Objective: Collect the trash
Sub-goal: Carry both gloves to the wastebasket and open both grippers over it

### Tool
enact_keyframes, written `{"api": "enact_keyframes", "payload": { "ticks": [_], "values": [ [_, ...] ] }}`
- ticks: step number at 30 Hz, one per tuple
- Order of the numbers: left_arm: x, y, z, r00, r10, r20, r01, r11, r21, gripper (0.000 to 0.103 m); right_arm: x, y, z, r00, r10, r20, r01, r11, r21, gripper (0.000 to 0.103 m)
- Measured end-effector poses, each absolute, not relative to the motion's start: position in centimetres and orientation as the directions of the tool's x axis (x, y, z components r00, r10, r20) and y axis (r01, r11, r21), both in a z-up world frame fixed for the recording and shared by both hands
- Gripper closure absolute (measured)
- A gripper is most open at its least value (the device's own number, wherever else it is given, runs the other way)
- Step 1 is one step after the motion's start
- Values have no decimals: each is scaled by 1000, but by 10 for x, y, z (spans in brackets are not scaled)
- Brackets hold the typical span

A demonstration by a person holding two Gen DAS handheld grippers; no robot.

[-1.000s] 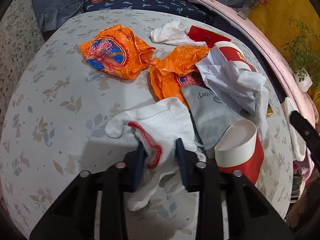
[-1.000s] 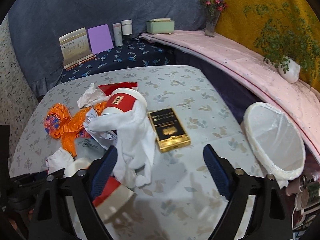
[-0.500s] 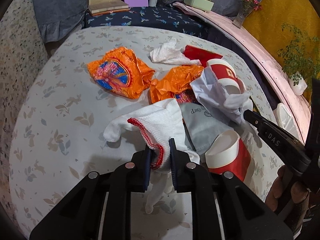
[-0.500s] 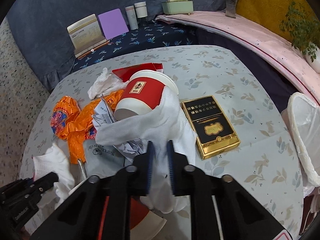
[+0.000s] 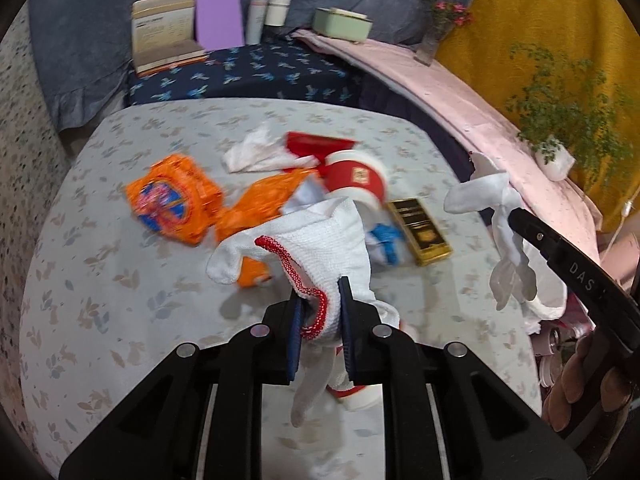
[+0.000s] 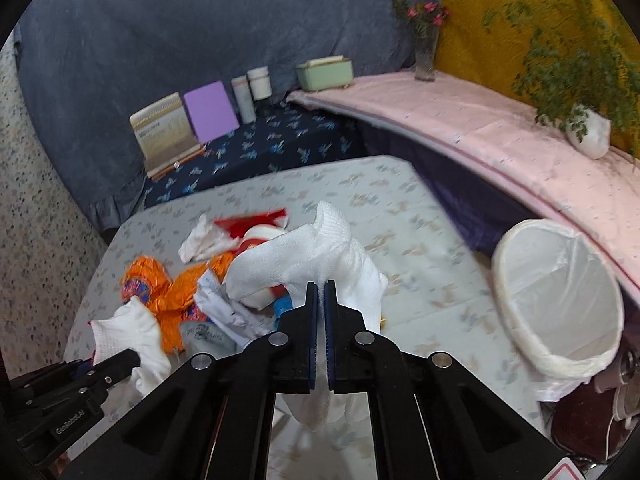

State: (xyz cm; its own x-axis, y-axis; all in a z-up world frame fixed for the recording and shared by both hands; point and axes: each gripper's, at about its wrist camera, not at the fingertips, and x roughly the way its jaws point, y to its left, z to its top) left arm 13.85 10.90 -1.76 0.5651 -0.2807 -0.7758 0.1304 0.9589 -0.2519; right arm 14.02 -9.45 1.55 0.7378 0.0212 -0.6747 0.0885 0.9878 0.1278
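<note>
White knit glove with red cuff (image 5: 320,240) pinched in left claw (image 5: 320,316), second white glove (image 6: 304,264) clamped in right claw (image 6: 321,296), both above littered floral surface (image 5: 120,280), lined bin (image 6: 560,300) nearby

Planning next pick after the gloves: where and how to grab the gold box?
Probably pinch the gold box across its short sides, coming from above: it lies flat on the table, so only its narrow width suits the jaws, and its right side looks clear of the trash beside it.
</note>
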Motion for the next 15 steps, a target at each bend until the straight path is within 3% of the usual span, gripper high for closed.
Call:
{"api": "enact_keyframes", "payload": {
  "ticks": [15],
  "values": [
    [155, -62, 25, 499, -485, -719, 444, 855, -269, 87, 101, -245, 34, 730, -182, -659, 331, 938, 107, 100]
  ]
}}
